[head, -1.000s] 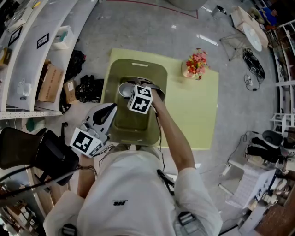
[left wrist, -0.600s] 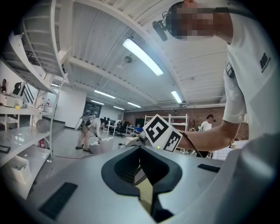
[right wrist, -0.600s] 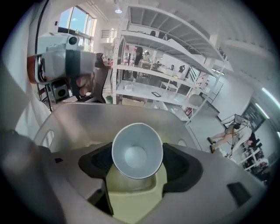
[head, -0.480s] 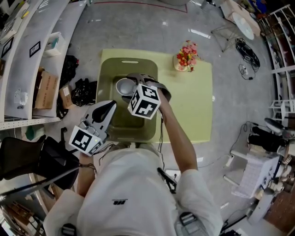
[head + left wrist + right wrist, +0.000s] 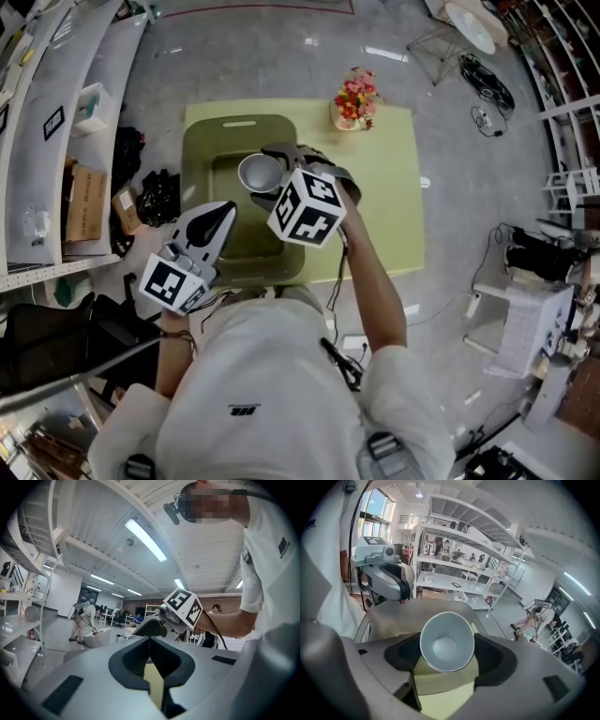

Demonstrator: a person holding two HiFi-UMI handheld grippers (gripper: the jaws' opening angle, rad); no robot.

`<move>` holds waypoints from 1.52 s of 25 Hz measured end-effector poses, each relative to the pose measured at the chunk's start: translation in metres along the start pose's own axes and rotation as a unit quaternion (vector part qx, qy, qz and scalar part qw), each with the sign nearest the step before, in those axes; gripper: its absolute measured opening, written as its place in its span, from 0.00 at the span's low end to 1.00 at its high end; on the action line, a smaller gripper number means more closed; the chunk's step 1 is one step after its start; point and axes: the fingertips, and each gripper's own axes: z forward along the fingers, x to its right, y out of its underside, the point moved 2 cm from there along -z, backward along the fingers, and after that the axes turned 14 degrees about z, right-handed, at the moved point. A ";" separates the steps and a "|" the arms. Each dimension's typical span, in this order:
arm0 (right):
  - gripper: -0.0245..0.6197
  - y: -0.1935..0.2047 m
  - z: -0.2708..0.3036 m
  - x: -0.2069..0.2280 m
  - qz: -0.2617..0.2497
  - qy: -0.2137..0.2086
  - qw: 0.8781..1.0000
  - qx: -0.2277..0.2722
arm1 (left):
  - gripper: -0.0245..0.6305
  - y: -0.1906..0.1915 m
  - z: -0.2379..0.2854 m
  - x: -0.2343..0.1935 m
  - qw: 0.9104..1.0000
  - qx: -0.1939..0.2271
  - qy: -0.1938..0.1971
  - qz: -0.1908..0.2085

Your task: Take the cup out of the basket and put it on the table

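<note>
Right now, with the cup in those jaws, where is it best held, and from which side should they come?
Grip the cup by its outer wall under the rim, a jaw on each side, as the right gripper holds it. It is round and flares to its mouth, so it likely can't slip down. Come from above, on the person's side, over the basket wall.

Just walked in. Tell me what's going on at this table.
A person is working with a gripper in each hand. The right gripper is closed on a pale cup, tipped so its mouth faces the gripper, over the green basket on the yellow-green table. The cup is not yet set on the table. The left gripper is shut and empty, near the basket's near edge.
</note>
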 end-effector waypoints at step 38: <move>0.58 0.180 -0.124 0.014 0.216 0.139 0.966 -0.001 | 0.06 -0.016 0.110 0.118 0.978 0.015 0.207 0.022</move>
